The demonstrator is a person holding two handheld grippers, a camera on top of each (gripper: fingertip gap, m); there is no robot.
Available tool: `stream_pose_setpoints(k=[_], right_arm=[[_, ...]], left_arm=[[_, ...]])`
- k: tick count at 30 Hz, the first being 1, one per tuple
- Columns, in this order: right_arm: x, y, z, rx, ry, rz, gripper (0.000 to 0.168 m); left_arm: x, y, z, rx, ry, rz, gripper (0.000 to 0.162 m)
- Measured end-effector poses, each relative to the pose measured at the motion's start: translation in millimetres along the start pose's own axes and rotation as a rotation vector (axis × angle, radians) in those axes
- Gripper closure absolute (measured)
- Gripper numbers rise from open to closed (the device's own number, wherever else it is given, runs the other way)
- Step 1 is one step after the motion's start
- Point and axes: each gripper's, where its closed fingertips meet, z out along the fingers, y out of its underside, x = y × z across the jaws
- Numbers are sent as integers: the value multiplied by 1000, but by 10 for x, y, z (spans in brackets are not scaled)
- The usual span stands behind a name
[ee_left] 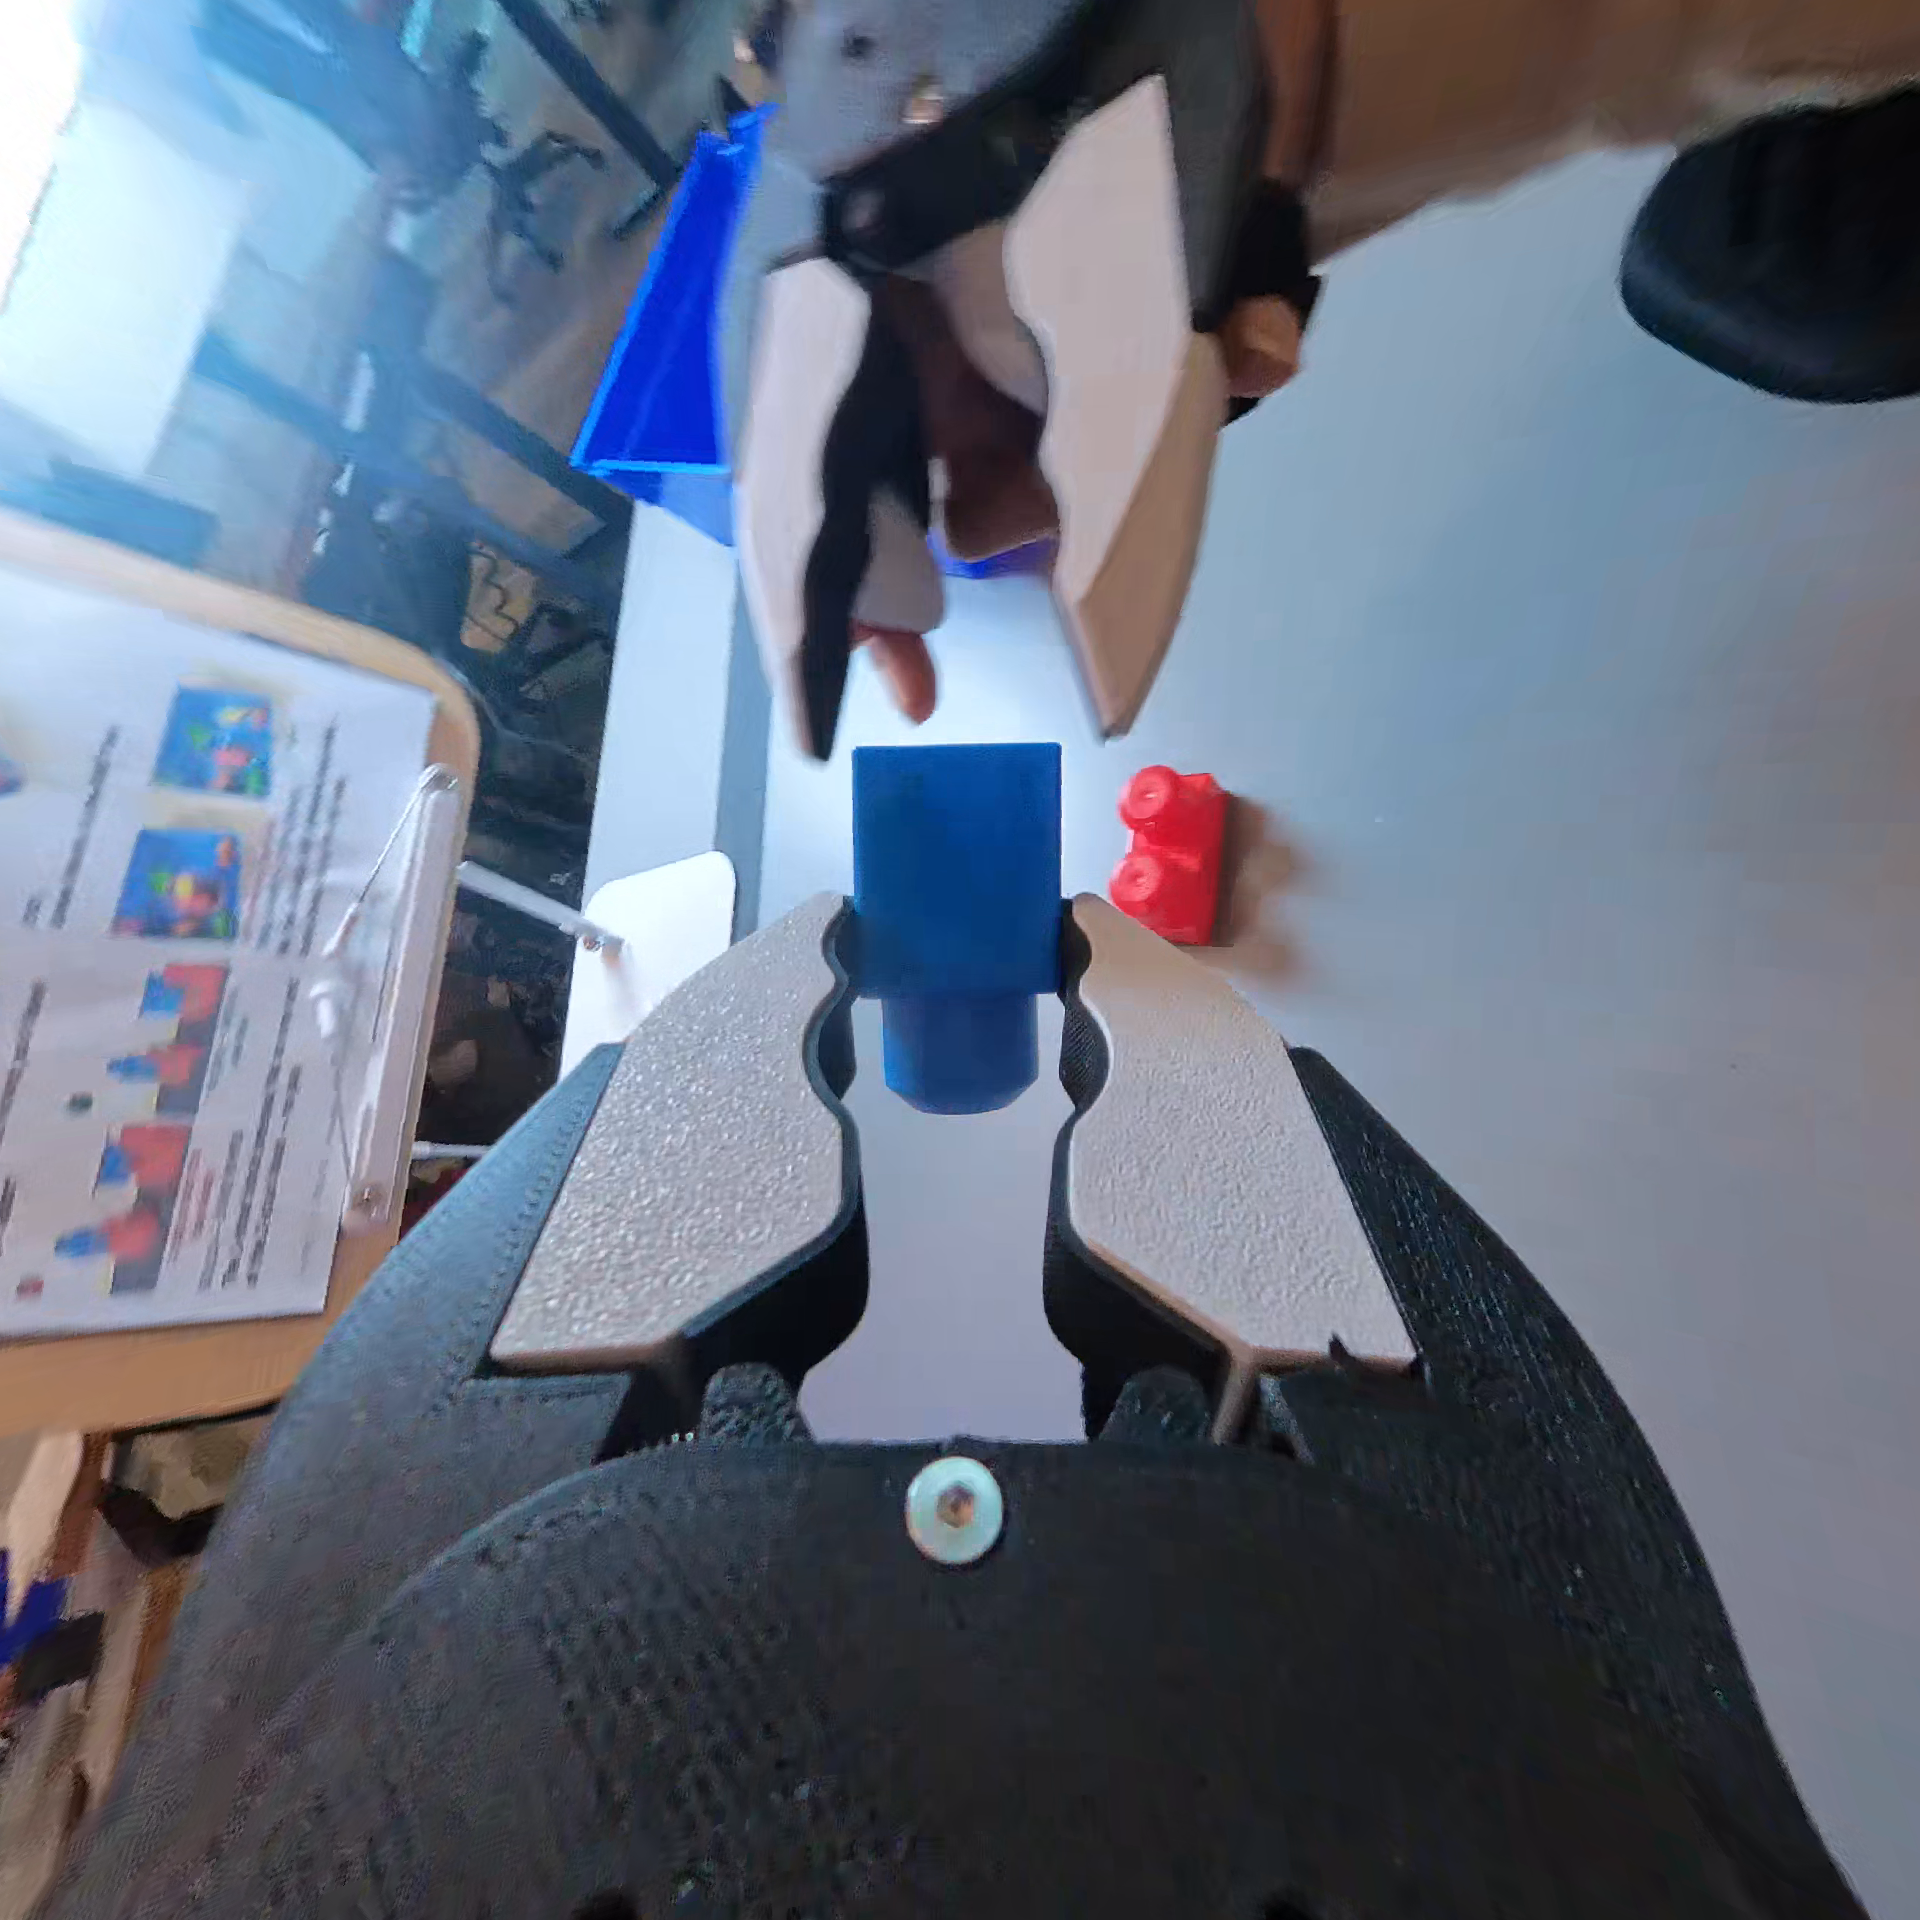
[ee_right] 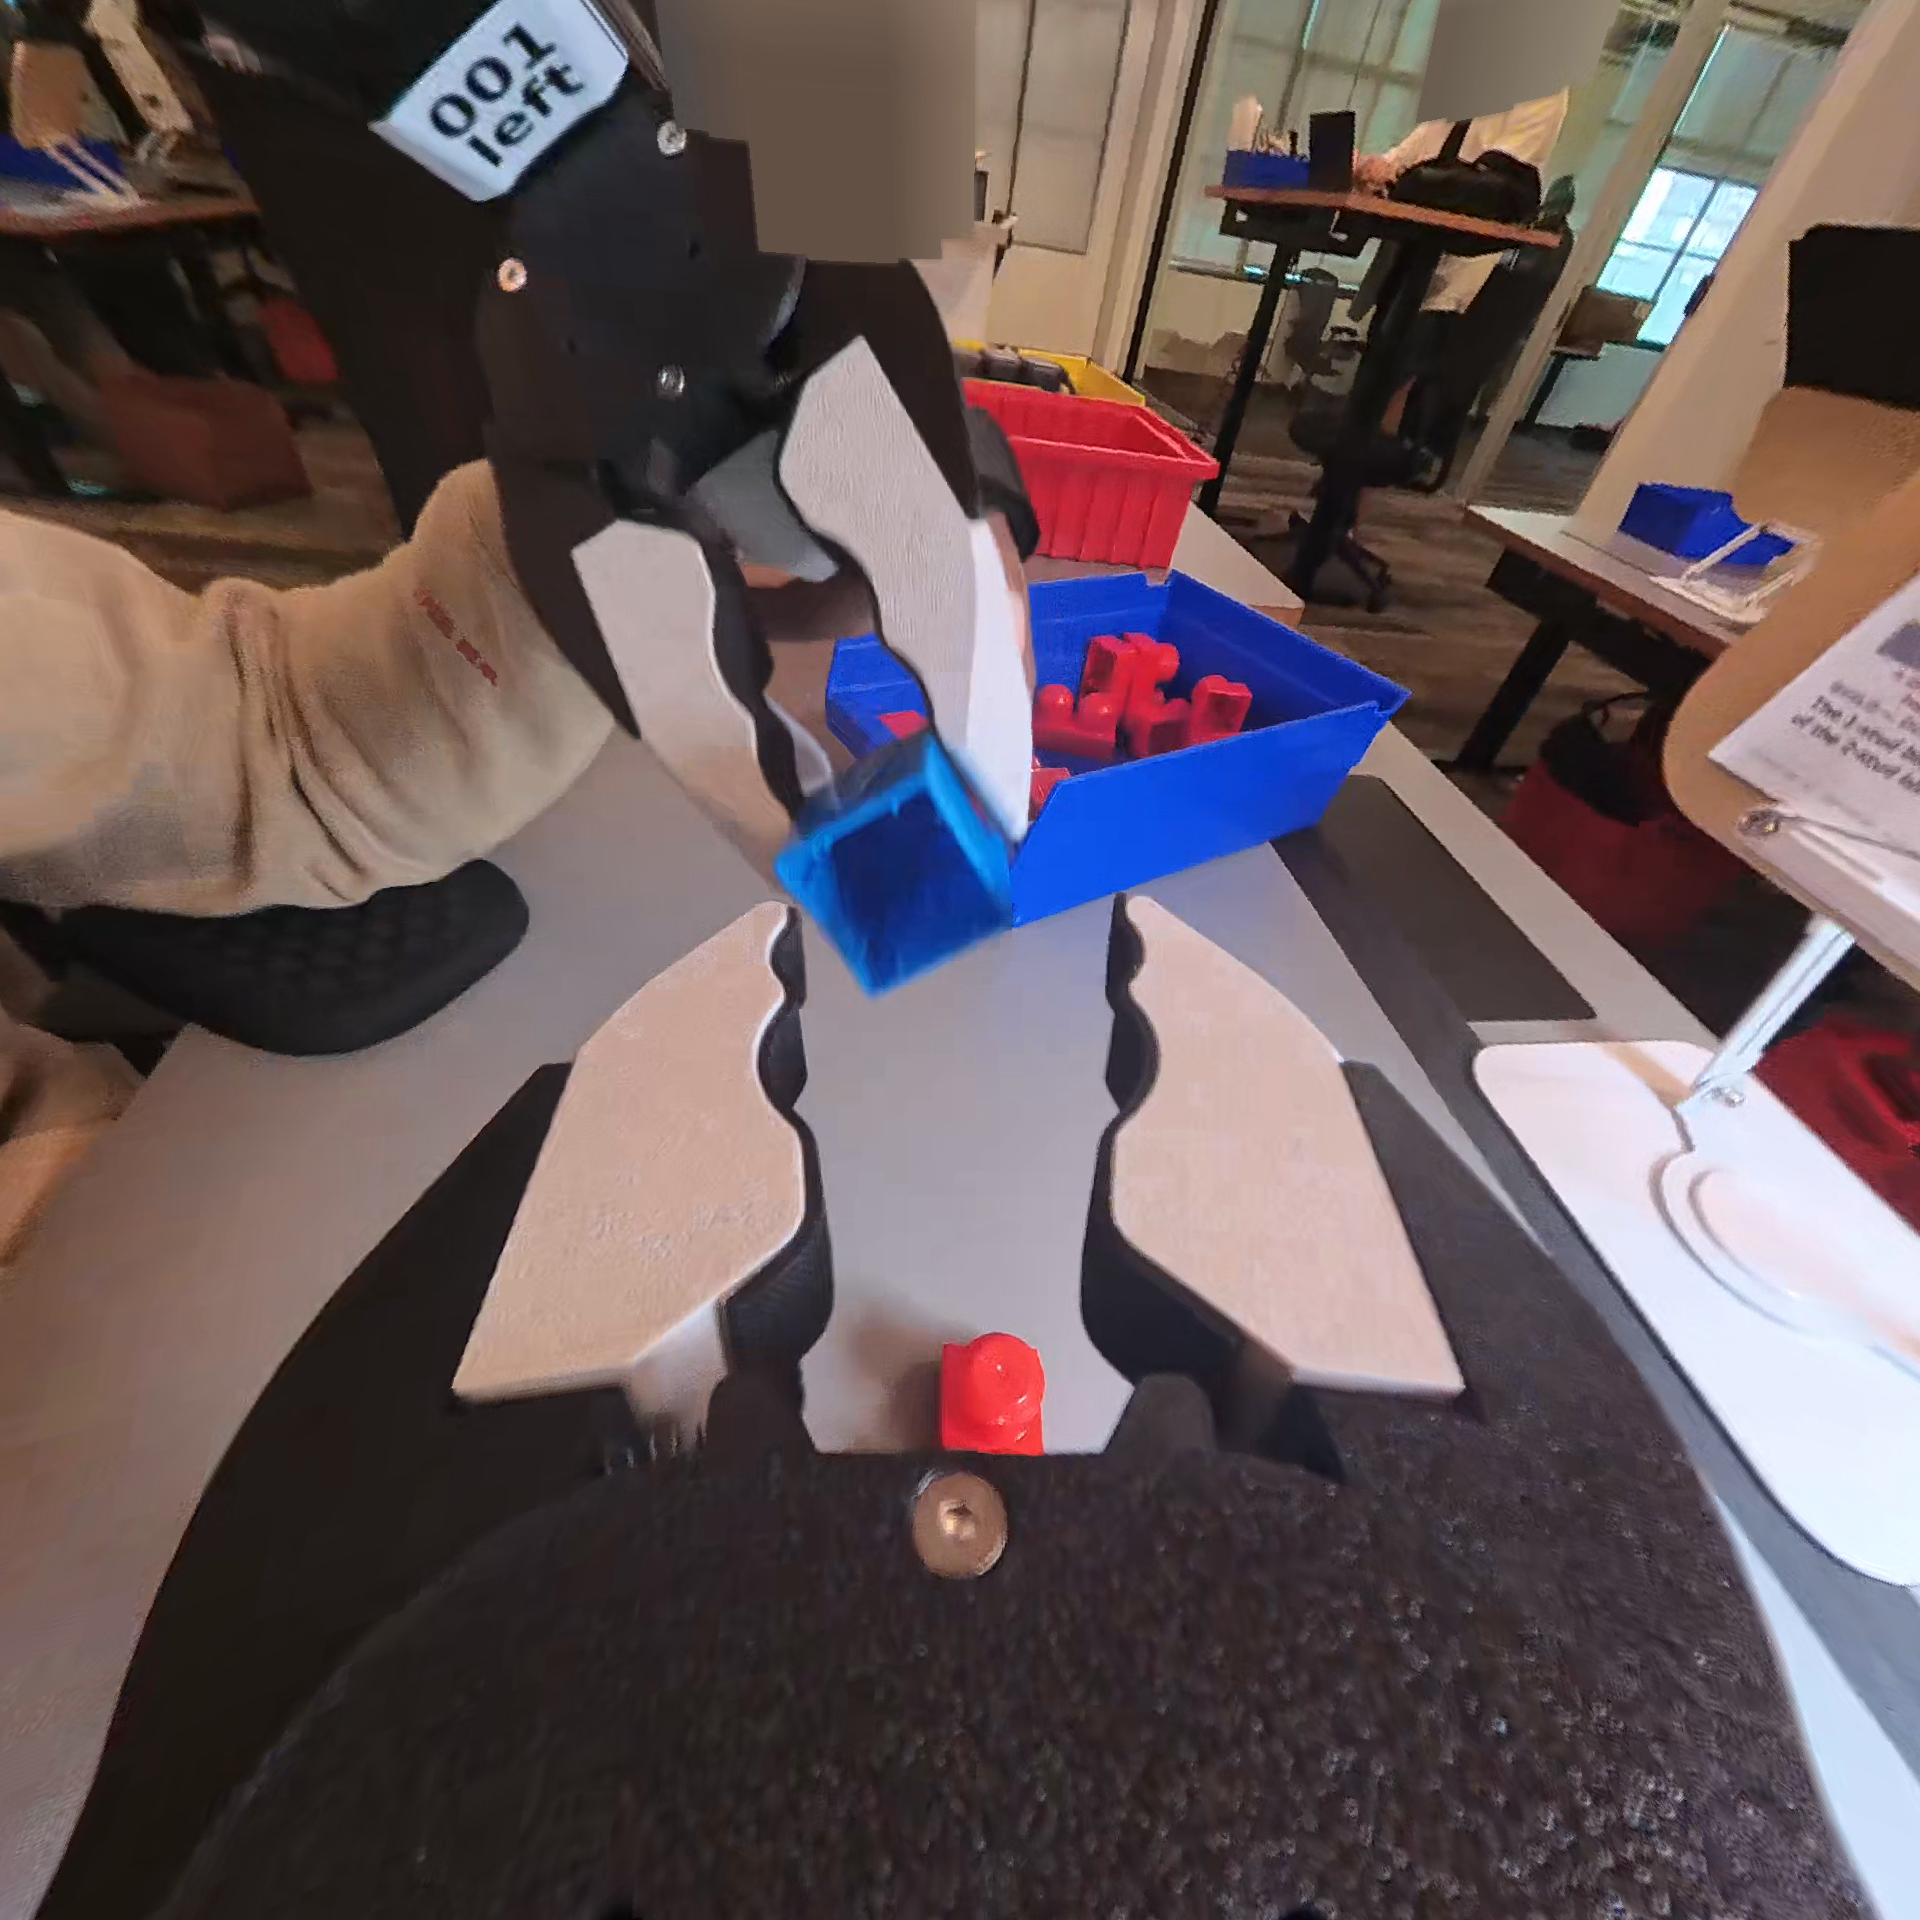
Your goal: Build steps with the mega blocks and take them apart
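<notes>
My left gripper point(ee_left: 958, 920) is shut on a blue one-stud block point(ee_left: 956, 873) and holds it above the grey table, stud toward the camera. The right wrist view shows this gripper point(ee_right: 904, 821) from the front, with the blue block point(ee_right: 899, 868) held hollow side out. A red two-stud block point(ee_left: 1172, 854) lies on the table just right of it; in the right wrist view only part of this red block point(ee_right: 992, 1392) shows, low between my fingers. My right gripper point(ee_right: 954, 930) is open and empty. It hangs opposite in the left wrist view point(ee_left: 961, 717), blurred.
A blue bin point(ee_right: 1195, 790) with several red blocks point(ee_right: 1132, 691) stands at the back of the table, a red bin point(ee_right: 1091, 457) behind it. An instruction sheet on a wooden stand point(ee_left: 197, 997) and its white base point(ee_right: 1621, 1226) are at one side. A person's sleeve point(ee_right: 260, 707) rests on a black pad point(ee_right: 312, 956). Both grippers' tips are close together, under 4 cm apart.
</notes>
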Motion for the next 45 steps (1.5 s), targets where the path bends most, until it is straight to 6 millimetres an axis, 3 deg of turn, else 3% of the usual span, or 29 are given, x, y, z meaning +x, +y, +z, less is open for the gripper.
stream_pose_setpoints(k=[2,6,11,17,25,30,32,33,35,36,45], right_arm=[[-99,3,3,-27,-27,-45,127],[-96,-20,-71,-3,-47,-33,129],[2,-334,-283,237,-67,86,131],[73,-572,-510,495,-154,248,131],[-6,-497,-429,526,-260,337,133],[-52,-427,-328,487,-263,330,134],[-47,-354,-264,445,-235,308,156],[-35,-315,-238,429,-210,285,158],[-57,-281,-217,410,-219,278,155],[-64,-271,-208,395,-222,277,153],[-59,-69,-25,272,-173,255,142]], left_arm=[[72,-37,118,-72,-8,55,126],[37,-127,156,-57,-6,38,125],[-204,-415,4,284,17,-186,124],[-410,-559,-212,720,74,-478,127],[-365,-656,-220,768,85,-462,146],[-354,-708,-261,824,127,-503,130],[-340,-714,-213,807,120,-496,129],[-319,-730,-211,812,137,-499,134],[-312,-741,-207,814,129,-489,144],[-311,-734,-215,814,121,-478,162],[-341,-588,-29,731,93,-511,162]])
